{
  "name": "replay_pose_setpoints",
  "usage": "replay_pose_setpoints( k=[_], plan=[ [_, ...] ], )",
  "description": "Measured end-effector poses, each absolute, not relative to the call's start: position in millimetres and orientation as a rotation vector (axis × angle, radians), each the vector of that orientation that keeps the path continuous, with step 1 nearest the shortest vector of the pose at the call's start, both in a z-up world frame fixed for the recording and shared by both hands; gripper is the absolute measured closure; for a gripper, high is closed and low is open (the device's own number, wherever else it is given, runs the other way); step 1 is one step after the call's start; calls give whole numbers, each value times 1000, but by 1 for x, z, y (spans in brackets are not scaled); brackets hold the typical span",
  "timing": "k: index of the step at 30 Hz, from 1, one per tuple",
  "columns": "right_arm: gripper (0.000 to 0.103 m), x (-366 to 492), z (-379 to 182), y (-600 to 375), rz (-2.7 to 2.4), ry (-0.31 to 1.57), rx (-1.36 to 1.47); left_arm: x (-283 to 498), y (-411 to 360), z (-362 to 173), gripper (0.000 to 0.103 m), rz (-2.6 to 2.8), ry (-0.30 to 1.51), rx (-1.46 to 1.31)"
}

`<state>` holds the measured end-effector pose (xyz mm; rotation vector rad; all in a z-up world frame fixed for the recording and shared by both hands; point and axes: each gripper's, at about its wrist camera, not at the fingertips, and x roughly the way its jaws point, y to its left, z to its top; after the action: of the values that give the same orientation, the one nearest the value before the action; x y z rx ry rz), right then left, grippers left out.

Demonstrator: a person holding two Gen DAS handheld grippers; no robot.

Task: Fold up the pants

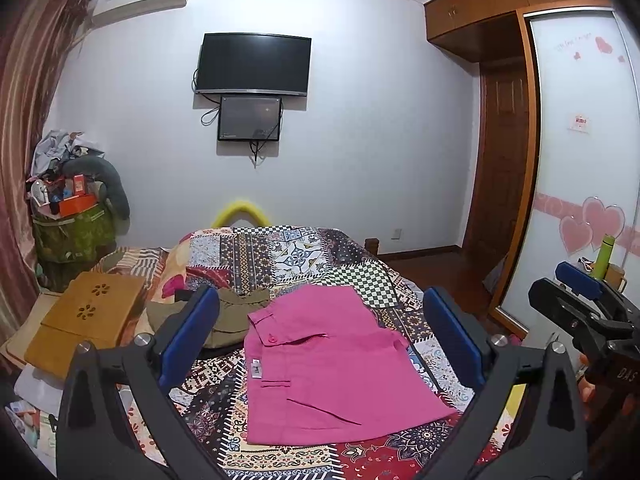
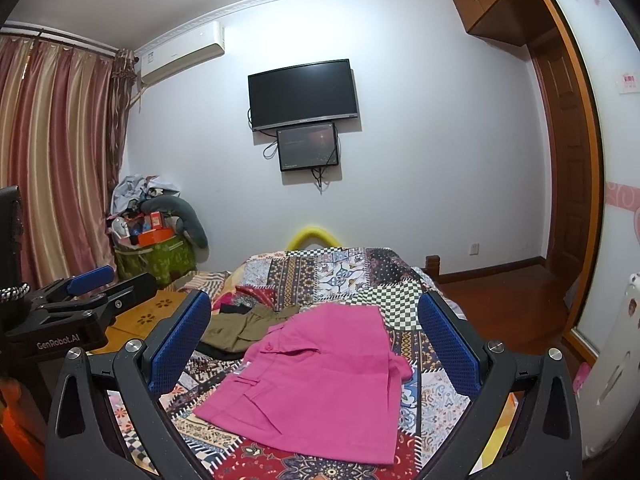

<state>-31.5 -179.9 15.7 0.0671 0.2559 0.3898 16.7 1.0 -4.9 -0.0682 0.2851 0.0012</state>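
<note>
Left wrist view: the left gripper [image 1: 320,336] is held above the bed with its jaws spread wide and nothing between them. The pink pants [image 1: 336,364] lie on the patchwork quilt [image 1: 304,256], framed by the two blue pads [image 1: 192,332] but not touched by either. The garment appears already folded into a compact block, button and pocket flap facing up. An olive garment [image 1: 236,316] lies just beside its far-left corner, and a wooden lap desk [image 1: 84,320] sits on the left of the bed. The right gripper [image 1: 580,292] appears at the right edge, off the bed side; its opening cannot be determined from this view. Right wrist view: the right gripper [image 2: 316,348] also has its jaws fully apart and holds nothing, with the pink pants [image 2: 324,384] below and between the pads [image 2: 448,348], clear of both. The left gripper [image 2: 80,292] enters at the left edge, above the lap desk [image 2: 156,312]. Hazards, as assessed: a pinch that catches only the top layer would drag the fold open; a grasp at the far-left corner could pick up the olive garment [image 2: 244,324] along with the pants; uneven lift between the two grippers would skew the edges; pressing too deep could snag the quilt [image 2: 340,276].
</note>
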Motion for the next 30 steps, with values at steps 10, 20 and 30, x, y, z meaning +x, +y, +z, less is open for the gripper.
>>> replay_pose_setpoints(
  k=[10, 20, 30],
  plan=[
    [0, -32, 16, -181, 386, 255, 73, 18, 0, -6, 0, -3, 288, -59],
    [0, -32, 16, -181, 384, 252, 75, 14, -3, -5, 0, -8, 280, -51],
    [0, -30, 15, -181, 380, 253, 77, 14, -3, -6, 0, -11, 279, -49]
  ],
)
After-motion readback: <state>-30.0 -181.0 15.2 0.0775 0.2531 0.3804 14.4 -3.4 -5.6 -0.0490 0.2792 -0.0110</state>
